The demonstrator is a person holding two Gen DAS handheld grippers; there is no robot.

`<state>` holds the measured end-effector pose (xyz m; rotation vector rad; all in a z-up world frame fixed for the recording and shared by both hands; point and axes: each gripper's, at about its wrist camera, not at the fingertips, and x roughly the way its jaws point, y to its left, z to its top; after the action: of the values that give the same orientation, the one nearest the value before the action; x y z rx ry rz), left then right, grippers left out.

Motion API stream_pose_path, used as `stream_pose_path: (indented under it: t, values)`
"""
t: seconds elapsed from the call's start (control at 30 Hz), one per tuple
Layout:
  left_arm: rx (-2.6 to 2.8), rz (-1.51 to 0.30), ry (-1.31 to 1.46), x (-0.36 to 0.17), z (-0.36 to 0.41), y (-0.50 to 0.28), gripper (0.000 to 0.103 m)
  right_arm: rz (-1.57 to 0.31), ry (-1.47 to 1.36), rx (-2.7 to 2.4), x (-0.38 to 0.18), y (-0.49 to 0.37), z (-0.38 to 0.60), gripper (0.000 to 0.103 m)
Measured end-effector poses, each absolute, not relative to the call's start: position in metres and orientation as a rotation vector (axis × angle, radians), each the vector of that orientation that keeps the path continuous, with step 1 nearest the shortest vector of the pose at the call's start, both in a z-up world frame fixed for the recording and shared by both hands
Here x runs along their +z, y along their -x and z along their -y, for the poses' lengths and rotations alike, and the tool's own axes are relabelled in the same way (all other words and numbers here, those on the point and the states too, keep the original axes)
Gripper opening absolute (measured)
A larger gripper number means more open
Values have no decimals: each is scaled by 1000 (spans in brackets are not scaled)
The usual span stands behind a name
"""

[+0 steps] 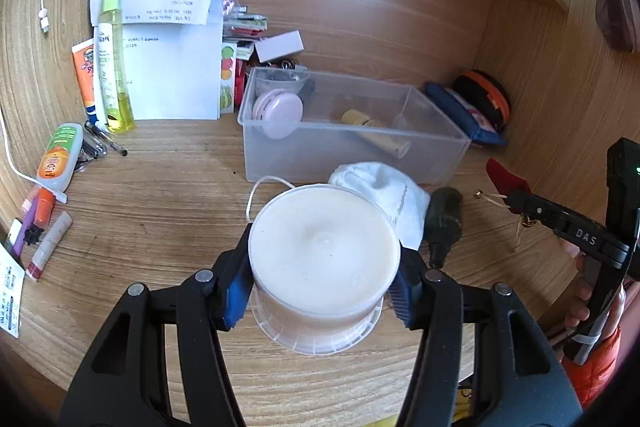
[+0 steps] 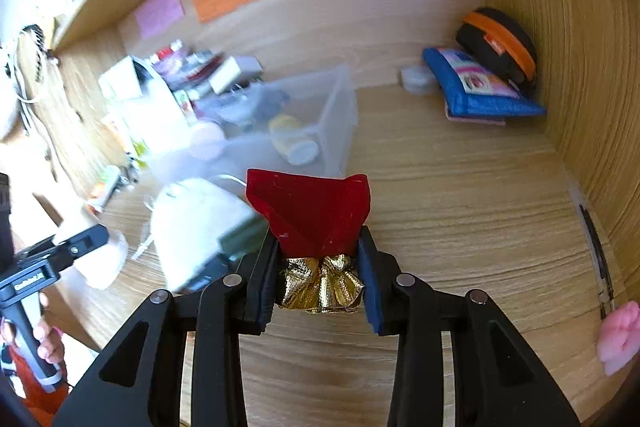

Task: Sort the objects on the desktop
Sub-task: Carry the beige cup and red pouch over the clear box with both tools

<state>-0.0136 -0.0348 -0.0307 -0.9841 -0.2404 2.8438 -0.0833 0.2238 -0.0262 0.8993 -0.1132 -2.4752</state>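
My left gripper [image 1: 320,287] is shut on a round white plastic tub [image 1: 324,255], held above the wooden desk. A clear plastic bin [image 1: 344,131] stands just beyond it and holds a pink round case [image 1: 278,109] and a yellow tube [image 1: 372,131]. My right gripper [image 2: 318,275] is shut on a red velvet pouch with a gold ribbon [image 2: 310,215], lifted over the desk right of the bin [image 2: 280,131]. The right gripper also shows in the left wrist view [image 1: 516,193], at the right with the red pouch.
A white cloth pouch [image 1: 384,191] and a dark small bottle [image 1: 442,223] lie in front of the bin. Bottles, pens and tubes [image 1: 60,155] crowd the left side by a white paper stand [image 1: 168,47]. A blue pouch [image 2: 476,87] and black-orange case [image 2: 498,43] sit in the right corner.
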Motion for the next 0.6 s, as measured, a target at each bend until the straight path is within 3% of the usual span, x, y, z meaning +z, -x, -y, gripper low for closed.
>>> stream_pose_path:
  t: [0.6]
  values:
    - [2840, 95, 871, 35, 45, 37, 57, 8, -701, -2344, 38, 68, -195, 32]
